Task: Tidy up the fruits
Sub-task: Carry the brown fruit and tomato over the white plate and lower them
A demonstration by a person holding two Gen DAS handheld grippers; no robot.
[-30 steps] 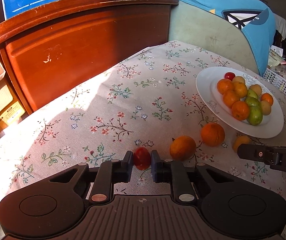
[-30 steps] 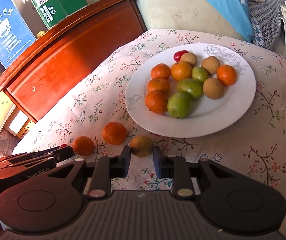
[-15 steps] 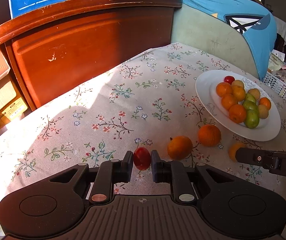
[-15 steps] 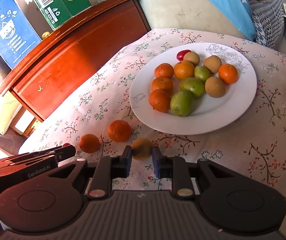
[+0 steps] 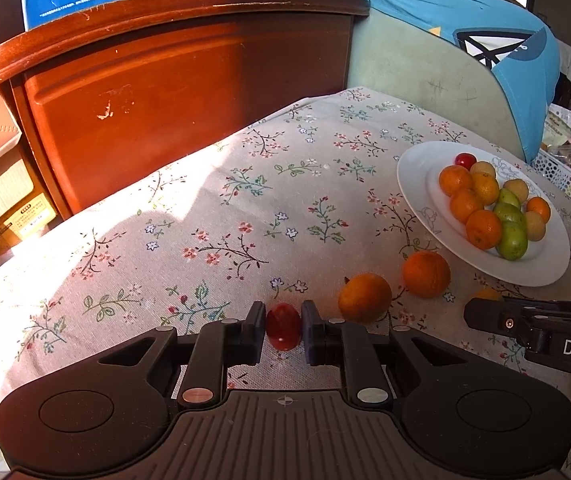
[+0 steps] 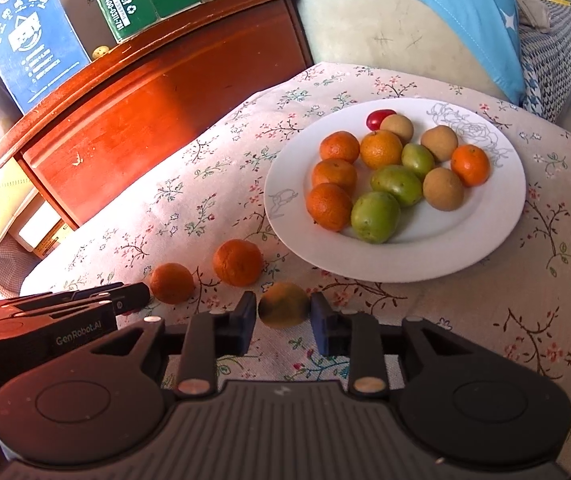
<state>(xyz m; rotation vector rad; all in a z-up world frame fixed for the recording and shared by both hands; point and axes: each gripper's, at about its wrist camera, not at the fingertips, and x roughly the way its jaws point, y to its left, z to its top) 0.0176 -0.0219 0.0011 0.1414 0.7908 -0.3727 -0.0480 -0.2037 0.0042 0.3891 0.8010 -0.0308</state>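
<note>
My left gripper is shut on a small red fruit and holds it above the floral tablecloth. My right gripper is shut on a brownish-yellow fruit, held just above the cloth in front of the white plate. The plate carries several oranges, green fruits, brown fruits and one red fruit. Two loose oranges lie on the cloth between the grippers and the plate; they also show in the right wrist view.
A red-brown wooden cabinet stands behind the table with blue and green boxes on top. A pale chair back with a blue cloth is at the far side. A white basket sits at the right.
Both grippers have lifted and drawn back a little with their fruits still held; the table and plate look farther away. The loose oranges have not moved.
</note>
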